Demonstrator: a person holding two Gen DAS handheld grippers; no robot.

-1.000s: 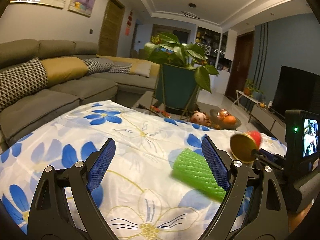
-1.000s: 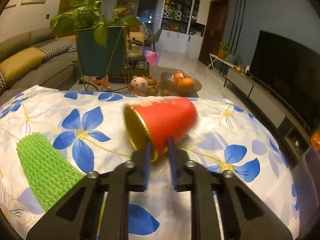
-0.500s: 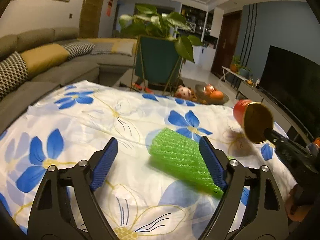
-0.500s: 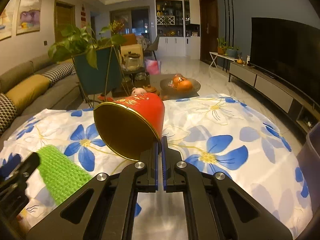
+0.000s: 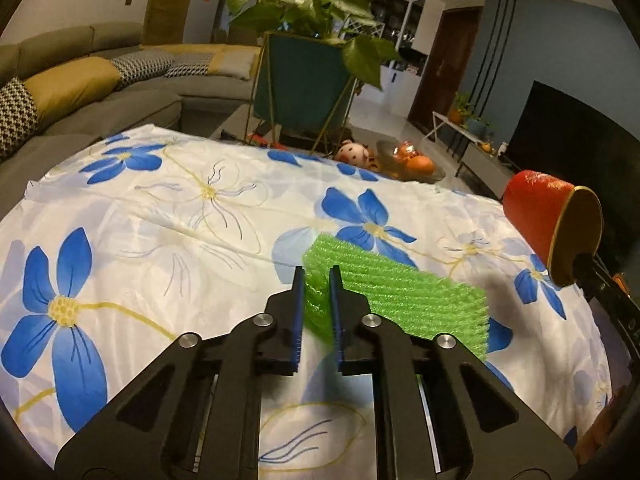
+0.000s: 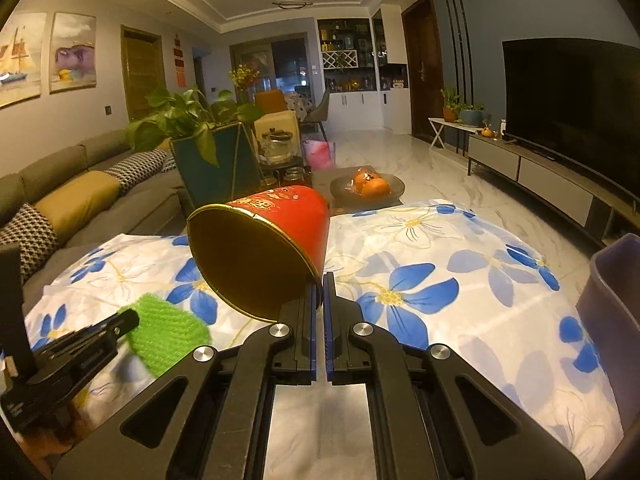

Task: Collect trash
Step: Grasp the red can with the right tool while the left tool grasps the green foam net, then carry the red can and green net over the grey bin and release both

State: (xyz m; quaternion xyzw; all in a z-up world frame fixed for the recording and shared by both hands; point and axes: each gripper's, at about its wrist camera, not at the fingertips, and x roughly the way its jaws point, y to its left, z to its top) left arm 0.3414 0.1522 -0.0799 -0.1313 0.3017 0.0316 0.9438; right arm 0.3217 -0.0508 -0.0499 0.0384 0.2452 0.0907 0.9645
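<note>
A green foam net sleeve [image 5: 394,294] lies on the flowered tablecloth [image 5: 180,216]. My left gripper [image 5: 316,276] is shut on its left end, the foam squeezed between the jaws. The sleeve also shows in the right wrist view [image 6: 168,330], with the left gripper's finger [image 6: 100,330] over it. My right gripper [image 6: 319,280] is shut on the rim of a red paper cup with a gold inside [image 6: 260,252], held tilted above the table. The cup also shows at the right of the left wrist view [image 5: 548,224].
A dark purple bin [image 6: 616,300] stands at the table's right edge. Beyond the table are a green planter with a leafy plant [image 5: 304,80], a fruit bowl [image 6: 368,188], a grey sofa [image 5: 80,92] on the left and a TV [image 6: 572,92] on the right.
My left gripper closed from wide open onto the left end of the green sleeve. My right gripper lifted the red cup higher and further right.
</note>
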